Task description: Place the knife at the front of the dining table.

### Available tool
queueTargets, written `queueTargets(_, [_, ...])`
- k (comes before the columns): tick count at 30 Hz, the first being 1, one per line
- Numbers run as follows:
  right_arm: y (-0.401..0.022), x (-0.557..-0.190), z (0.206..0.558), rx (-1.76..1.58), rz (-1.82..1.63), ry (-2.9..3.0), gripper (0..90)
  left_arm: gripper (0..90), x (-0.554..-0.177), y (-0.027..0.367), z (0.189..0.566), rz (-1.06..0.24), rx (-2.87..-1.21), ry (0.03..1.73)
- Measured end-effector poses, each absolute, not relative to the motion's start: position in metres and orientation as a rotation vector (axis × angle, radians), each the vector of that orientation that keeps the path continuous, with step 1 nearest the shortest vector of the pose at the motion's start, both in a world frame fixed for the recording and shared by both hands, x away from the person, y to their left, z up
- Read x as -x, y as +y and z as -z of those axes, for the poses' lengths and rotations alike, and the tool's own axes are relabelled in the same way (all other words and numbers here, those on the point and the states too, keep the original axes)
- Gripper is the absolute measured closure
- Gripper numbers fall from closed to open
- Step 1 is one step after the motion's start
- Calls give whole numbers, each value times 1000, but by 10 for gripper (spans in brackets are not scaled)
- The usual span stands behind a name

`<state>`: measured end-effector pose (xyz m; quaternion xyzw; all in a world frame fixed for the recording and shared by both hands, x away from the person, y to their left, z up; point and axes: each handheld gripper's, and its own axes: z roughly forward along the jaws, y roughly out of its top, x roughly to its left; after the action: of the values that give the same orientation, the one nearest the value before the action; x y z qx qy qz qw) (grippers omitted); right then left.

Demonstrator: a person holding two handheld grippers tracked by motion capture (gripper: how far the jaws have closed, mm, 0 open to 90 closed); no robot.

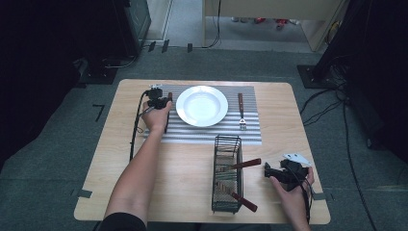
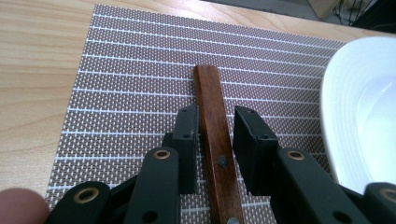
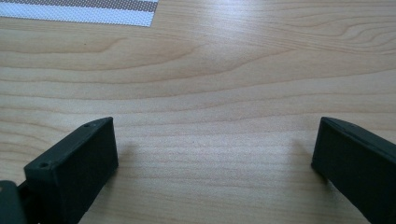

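Observation:
A wooden-handled utensil (image 2: 214, 112) lies flat on the striped placemat (image 2: 130, 70), just left of the white plate (image 2: 359, 107). My left gripper (image 2: 215, 116) straddles its handle: the left jaw touches the wood and a thin gap shows at the right jaw, so it stands narrowly open. In the high view the left gripper (image 1: 161, 102) sits at the mat's left part beside the plate (image 1: 202, 106), with the handle (image 1: 169, 97) next to it. My right gripper (image 1: 267, 168) rests low over bare table at the front right, its jaws (image 3: 215, 135) wide open and empty.
A fork with a wooden handle (image 1: 241, 110) lies on the placemat (image 1: 211, 131) right of the plate. A black wire basket (image 1: 227, 173) stands at the front centre, holding two wooden-handled utensils (image 1: 245, 164) that stick out toward the right gripper. Cables trail off the table.

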<state>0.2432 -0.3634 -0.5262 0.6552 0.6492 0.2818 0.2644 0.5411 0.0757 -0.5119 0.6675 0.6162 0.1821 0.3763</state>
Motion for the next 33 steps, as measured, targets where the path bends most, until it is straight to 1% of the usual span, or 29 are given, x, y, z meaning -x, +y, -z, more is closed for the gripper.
queueTargets(5, [-363,-243,526,-1771,-762,1754,0,741,-541,76,512,-472,-1713,1577])
queueTargets(12, [-363,-243,526,-1771,-762,1755,0,753,-542,77,512,-494,-1713,1586])
queueTargets(18, [-363,-243,526,-1771,-761,1754,0,750,-546,80,512,-481,-1686,1605])
queueTargets(28, [-363,-243,526,-1771,-761,1755,0,752,-551,78,512,-482,-1696,1599])
queueTargets(33, [-363,-243,526,-1771,-761,1754,0,738,-551,78,512,-483,-1696,1594])
